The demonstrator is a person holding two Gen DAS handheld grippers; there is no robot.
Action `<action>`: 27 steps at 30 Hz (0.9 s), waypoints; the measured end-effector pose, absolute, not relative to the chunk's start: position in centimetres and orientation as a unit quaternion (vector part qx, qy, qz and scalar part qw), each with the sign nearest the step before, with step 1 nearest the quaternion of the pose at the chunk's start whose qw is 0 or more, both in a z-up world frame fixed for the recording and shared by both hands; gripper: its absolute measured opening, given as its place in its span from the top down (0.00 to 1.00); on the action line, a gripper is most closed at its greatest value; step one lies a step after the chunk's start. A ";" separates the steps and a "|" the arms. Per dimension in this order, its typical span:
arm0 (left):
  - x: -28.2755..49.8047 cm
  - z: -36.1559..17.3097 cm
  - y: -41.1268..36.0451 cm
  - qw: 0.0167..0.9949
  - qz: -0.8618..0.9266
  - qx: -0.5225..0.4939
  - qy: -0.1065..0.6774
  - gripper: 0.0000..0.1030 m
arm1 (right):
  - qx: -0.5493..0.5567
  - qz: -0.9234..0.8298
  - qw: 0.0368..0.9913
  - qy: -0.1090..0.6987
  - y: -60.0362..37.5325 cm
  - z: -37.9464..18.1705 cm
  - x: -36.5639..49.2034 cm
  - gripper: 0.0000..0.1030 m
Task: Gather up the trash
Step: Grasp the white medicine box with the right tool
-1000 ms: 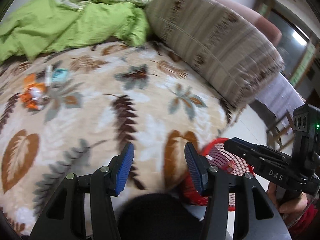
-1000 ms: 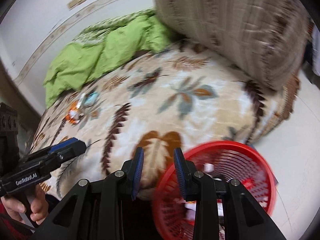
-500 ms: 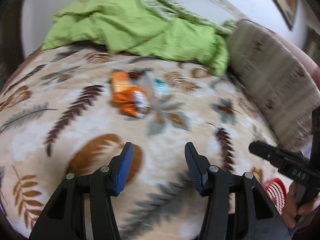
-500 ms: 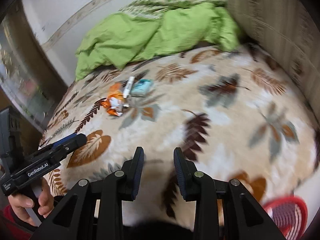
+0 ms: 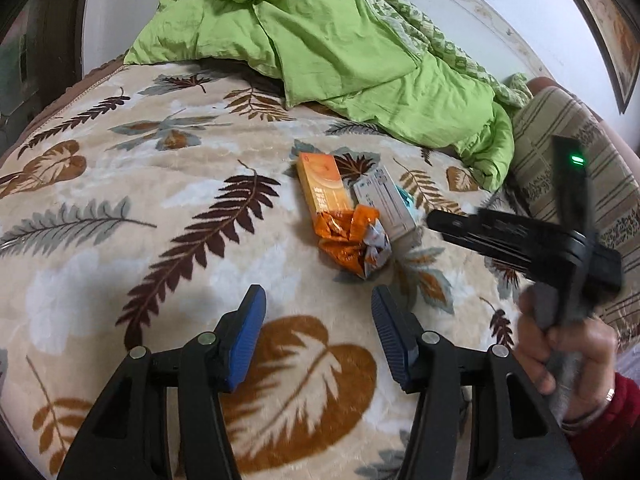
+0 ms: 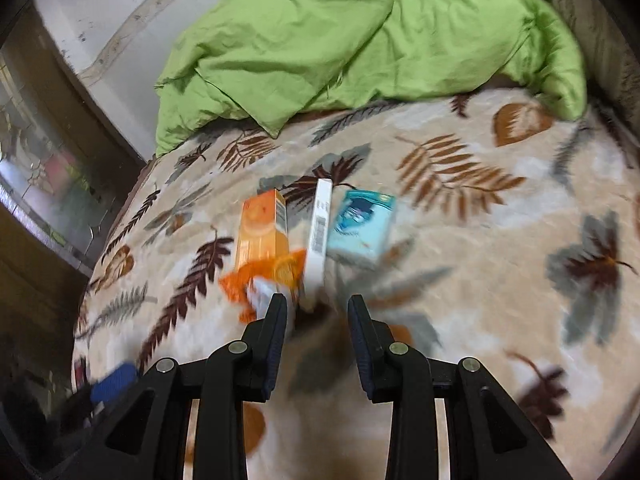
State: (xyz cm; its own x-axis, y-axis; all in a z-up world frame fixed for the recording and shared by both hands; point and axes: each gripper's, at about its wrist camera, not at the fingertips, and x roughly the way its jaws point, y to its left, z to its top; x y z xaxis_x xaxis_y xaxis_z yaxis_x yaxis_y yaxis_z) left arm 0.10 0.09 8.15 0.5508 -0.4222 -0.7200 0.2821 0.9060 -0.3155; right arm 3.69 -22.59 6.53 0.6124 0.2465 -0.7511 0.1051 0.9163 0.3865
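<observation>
Left wrist view: the left gripper [image 5: 316,328] hangs over the bed blanket [image 5: 120,208], fingers spread, holding nothing. Ahead lie an orange box [image 5: 322,188], a crumpled orange wrapper [image 5: 352,240] and a white box [image 5: 386,204], touching. The right gripper [image 5: 436,222] reaches in level, gripped by a hand [image 5: 568,352].

Right wrist view: the right gripper [image 6: 316,316], fingers spread and empty, sits just short of the white box [image 6: 320,232]; a blue box [image 6: 362,226] lies beside it.
</observation>
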 end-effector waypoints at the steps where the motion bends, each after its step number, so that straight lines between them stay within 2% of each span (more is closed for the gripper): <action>1: 0.5 8.1 0.1 0.877 -0.202 -0.082 0.429 0.47 | 0.207 0.042 0.872 0.442 -22.6 6.1 4.7 0.68; 6: 2.0 8.0 -0.5 0.875 -0.210 -0.083 0.428 0.45 | 0.214 0.033 0.858 0.465 -22.2 3.3 8.9 0.68; 7: 2.3 8.0 -0.6 0.875 -0.212 -0.082 0.427 0.44 | 0.220 0.037 0.856 0.467 -22.3 3.0 9.1 0.74; 8: 2.5 7.9 -0.8 0.875 -0.215 -0.081 0.426 0.43 | 0.227 0.043 0.854 0.466 -22.3 2.7 9.3 0.86; 17: 4.5 6.5 -3.7 0.865 -0.235 -0.068 0.438 0.32 | 0.249 0.066 0.868 0.425 -23.0 4.3 3.5 0.87; 27: 8.1 3.6 -9.6 0.861 -0.215 -0.035 0.460 0.31 | 0.259 0.039 0.885 0.386 -25.3 5.7 -4.4 0.87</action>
